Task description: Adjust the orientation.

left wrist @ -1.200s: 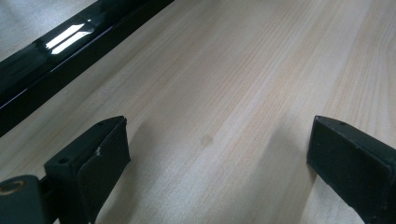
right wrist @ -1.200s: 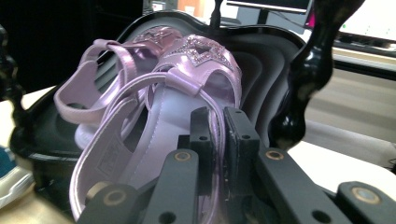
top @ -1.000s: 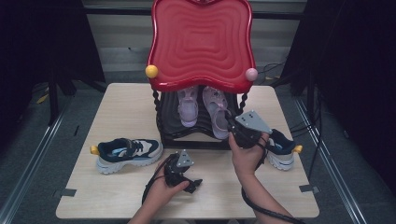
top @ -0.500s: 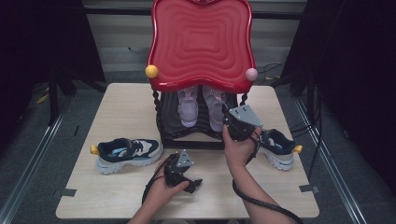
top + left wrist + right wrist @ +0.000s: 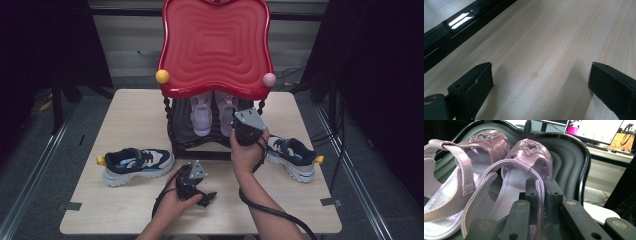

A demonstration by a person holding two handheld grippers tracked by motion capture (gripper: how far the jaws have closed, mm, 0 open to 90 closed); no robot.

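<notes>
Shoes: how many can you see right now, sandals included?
4. Two pink sandals sit on the rack's lower shelf, the right one in the right claw. One sneaker lies left of the rack, another sneaker right. More may hide under the red top.

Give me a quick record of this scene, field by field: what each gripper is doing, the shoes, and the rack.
right gripper: shut on heel strap of the right pink sandal
left gripper: open, over bare table
left pink sandal: on the black shelf
red shelf: on top
navy sneakers: one on each side
</notes>
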